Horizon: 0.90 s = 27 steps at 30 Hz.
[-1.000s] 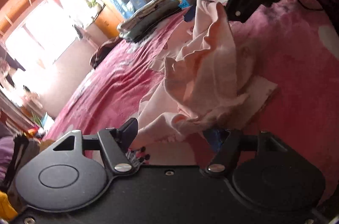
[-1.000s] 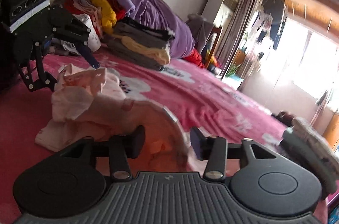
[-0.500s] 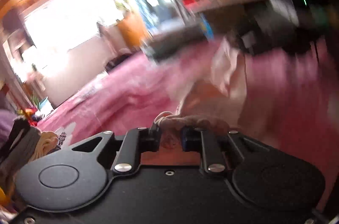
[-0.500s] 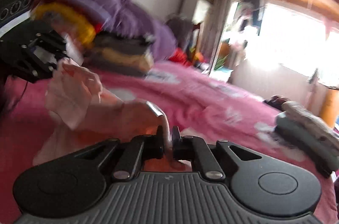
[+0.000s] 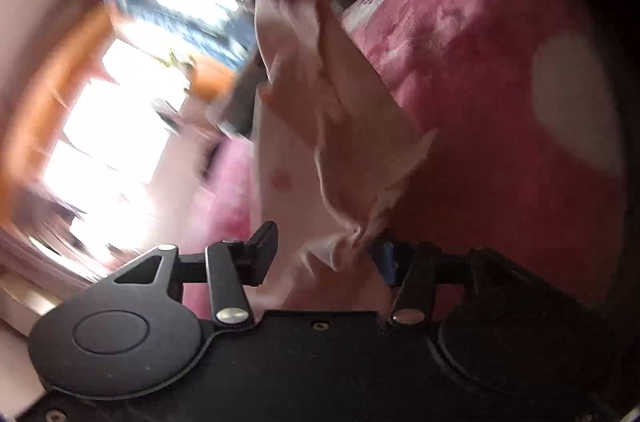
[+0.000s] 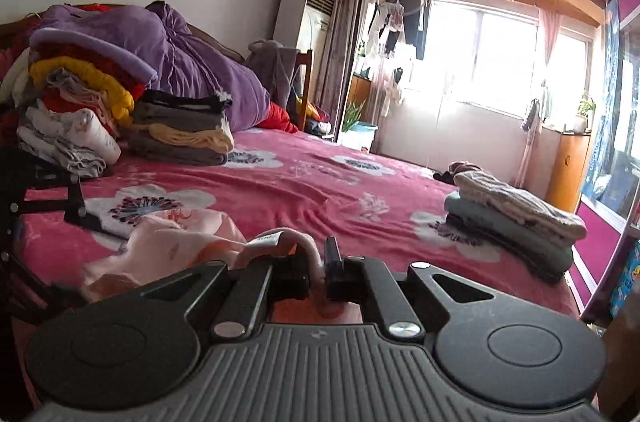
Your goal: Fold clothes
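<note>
A pale pink garment (image 5: pixel 340 126) with small orange prints stretches from my left gripper (image 5: pixel 324 250) up to a dark blurred shape at the top of the left wrist view. My left gripper is open; the cloth lies bunched between its fingers, against the right finger (image 5: pixel 384 258). In the right wrist view the same garment (image 6: pixel 172 246) lies crumpled on the bed to the lower left. My right gripper (image 6: pixel 318 262) is shut on a rolled edge of it, just above the pink bedspread (image 6: pixel 320 190).
A folded stack (image 6: pixel 516 222) sits on the bed's right side near the edge. At the back left lie a heap of clothes (image 6: pixel 80 102), a smaller folded pile (image 6: pixel 180 134) and a purple quilt (image 6: pixel 200 70). A black frame (image 6: pixel 40 198) stands at the left edge.
Both grippers closed on the garment half a second ago. Since then the left gripper has opened and swung sharply, while the right stays shut and has come down near the bed.
</note>
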### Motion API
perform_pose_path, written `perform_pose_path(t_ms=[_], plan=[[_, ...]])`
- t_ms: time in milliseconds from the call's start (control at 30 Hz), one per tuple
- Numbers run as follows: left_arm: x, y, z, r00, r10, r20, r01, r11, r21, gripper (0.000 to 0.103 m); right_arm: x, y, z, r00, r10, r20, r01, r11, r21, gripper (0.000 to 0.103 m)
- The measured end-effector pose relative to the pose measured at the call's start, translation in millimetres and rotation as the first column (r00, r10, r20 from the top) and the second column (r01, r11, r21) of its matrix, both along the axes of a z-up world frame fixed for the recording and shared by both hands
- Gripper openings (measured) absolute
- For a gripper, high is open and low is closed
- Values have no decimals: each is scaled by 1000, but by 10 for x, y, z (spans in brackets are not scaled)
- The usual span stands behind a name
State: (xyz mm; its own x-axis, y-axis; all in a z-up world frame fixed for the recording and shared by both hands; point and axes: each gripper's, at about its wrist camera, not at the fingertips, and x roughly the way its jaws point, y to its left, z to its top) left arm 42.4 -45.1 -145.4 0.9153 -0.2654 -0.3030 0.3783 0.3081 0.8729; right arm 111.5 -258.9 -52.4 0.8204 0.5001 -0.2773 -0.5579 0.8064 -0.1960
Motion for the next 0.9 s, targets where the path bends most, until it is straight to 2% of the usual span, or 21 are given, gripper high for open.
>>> perform_pose_path(t_ms=[67,100,167,200,267,333,367,433,467,500,533,600,633,667,700,733,767,833,900], plan=[[-80,-35,1,996,-19,84,19,1000,5,52,-25,37,-61,1000,-9,-1,9,999,-34,7],[-110,-42,-21,994,-34,103,32,999,23,50,-37,56,-92,1000,-14,-2,14,999,-50,7],[-151,-44,-70,992,-69,102,63,996,56,46,-66,93,-159,1000,-24,6,25,995,-99,7],[-169,-46,-107,991,-90,99,83,994,73,38,-81,111,-194,1000,-29,11,30,992,-124,8],[-214,-48,-200,988,-127,91,114,985,133,35,-163,264,-181,999,-29,45,38,979,-201,14],[-255,-61,-275,983,-156,95,138,975,175,34,-274,354,-238,996,-5,89,30,956,-292,26],[-278,-67,-297,981,-168,95,149,971,186,34,-331,391,-262,993,9,116,30,945,-326,29],[-298,-42,-306,981,-172,86,154,970,188,26,-391,429,-280,990,34,138,16,937,-348,32],[-280,-51,-305,984,-162,73,147,972,186,15,-416,446,-286,988,47,146,8,934,-356,30],[-269,-67,-290,987,-151,58,138,974,178,9,-442,462,-292,986,60,154,0,931,-364,26],[-266,-88,-248,990,-141,33,134,980,150,9,-434,468,-288,988,66,136,-14,934,-357,18],[-274,-138,-129,992,-122,-28,124,990,69,9,-368,506,-258,994,88,63,-60,934,-353,9],[-281,-133,-41,987,-124,-100,126,992,18,9,-371,524,-270,994,100,45,-77,928,-365,9],[-290,-108,69,971,-135,-199,130,991,-42,21,-392,544,-289,993,106,42,-82,921,-381,9],[-318,-82,168,961,-139,-239,118,988,-99,33,-416,566,-308,993,111,44,-85,913,-398,9],[-360,-56,260,962,-134,-240,98,983,-154,46,-437,579,-312,993,108,53,-78,910,-406,9],[-383,-31,366,961,-130,-242,77,974,-215,61,-457,588,-311,993,102,64,-67,909,-411,9],[-280,-16,608,964,-100,-246,11,941,-338,61,-477,602,-310,993,86,86,-43,908,-417,9],[-146,-10,853,965,-64,-254,-60,890,-452,60,-458,583,-315,993,66,100,-19,908,-418,9]])
